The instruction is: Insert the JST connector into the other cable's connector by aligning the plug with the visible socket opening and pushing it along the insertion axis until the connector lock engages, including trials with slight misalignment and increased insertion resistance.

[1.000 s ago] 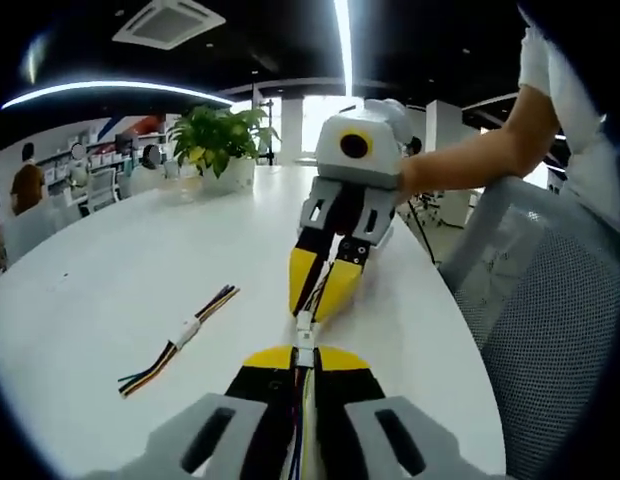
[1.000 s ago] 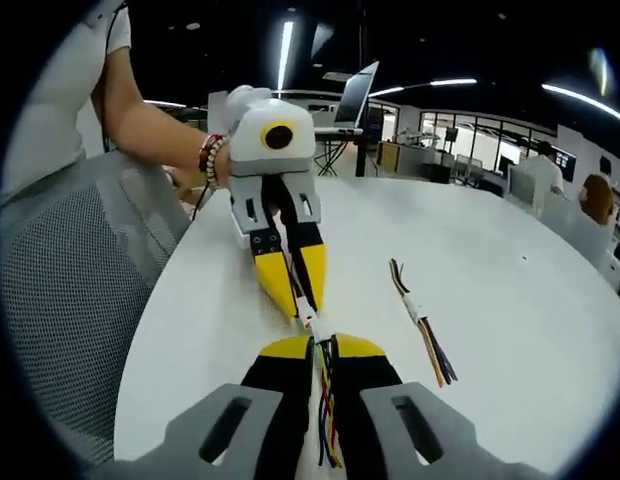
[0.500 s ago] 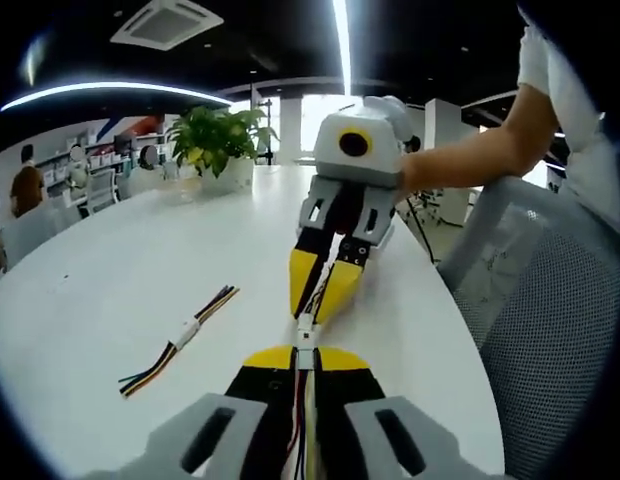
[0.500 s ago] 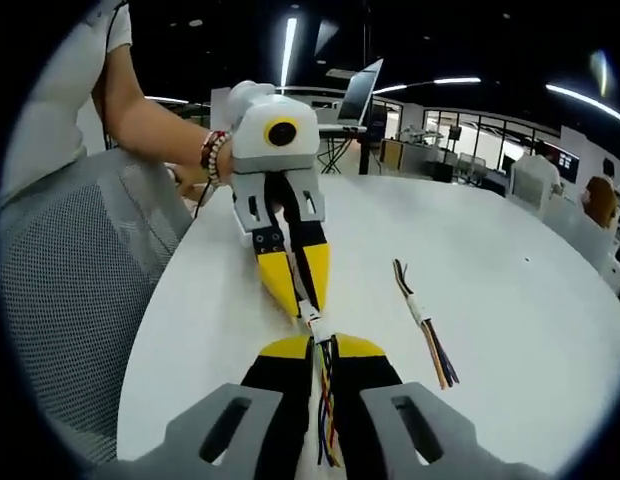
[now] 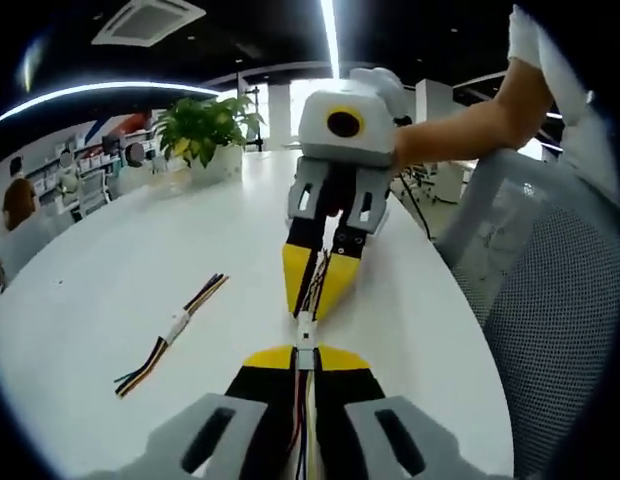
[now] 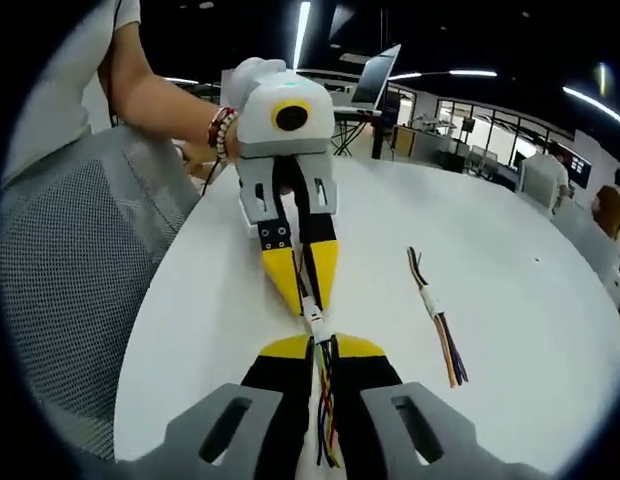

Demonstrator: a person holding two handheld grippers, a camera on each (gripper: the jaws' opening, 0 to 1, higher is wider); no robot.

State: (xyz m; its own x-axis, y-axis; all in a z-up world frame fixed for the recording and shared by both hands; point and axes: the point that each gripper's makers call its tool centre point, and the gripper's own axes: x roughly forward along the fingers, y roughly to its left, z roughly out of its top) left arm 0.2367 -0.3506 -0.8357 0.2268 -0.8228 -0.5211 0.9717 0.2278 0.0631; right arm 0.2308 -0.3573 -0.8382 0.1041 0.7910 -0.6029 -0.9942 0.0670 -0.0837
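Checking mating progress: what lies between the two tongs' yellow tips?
In the left gripper view, the small white JST connector pair bridges the left tongs and right tongs.

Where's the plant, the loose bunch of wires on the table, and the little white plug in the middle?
potted plant (image 5: 203,128), left gripper view, on its leaves.
spare cable (image 5: 173,328), left gripper view, on its white connector.
white connector (image 6: 315,329), right gripper view, on its body between the gripper tips.

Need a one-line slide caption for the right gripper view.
Both grippers, right and left, press white JST connectors together above a white table; spare cable lies alongside.
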